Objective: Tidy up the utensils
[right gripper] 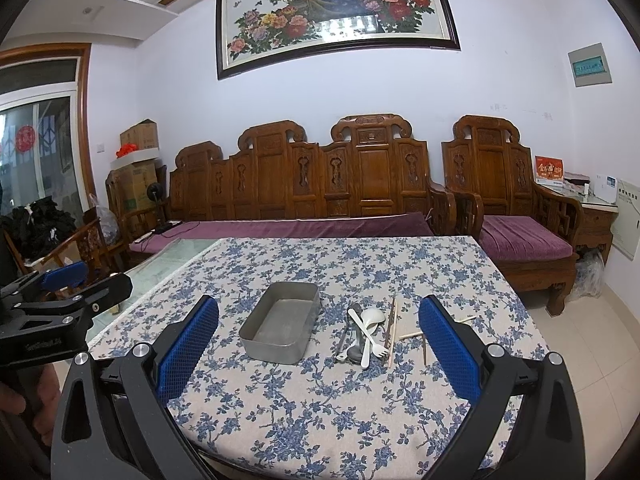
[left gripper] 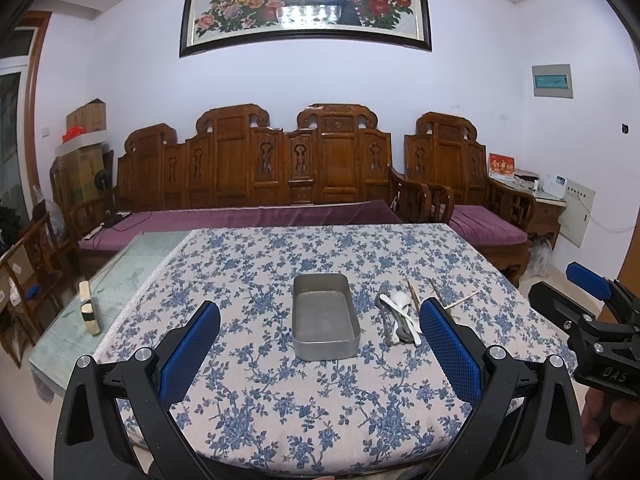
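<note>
Both fisheye views look forward from the near edge of the surface point(left gripper: 280, 420), facing the wooden sofa point(left gripper: 256, 168) and wall. The left view sits left of the right one, and both share the metal tray point(left gripper: 325, 316) point(right gripper: 280, 322), seen at middling range.

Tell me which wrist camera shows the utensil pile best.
The right wrist view: the utensil pile lies unobstructed between the right gripper's open fingers, beside the metal tin. In the left wrist view the pile is smaller, and a left gripper finger covers its right edge.
</note>
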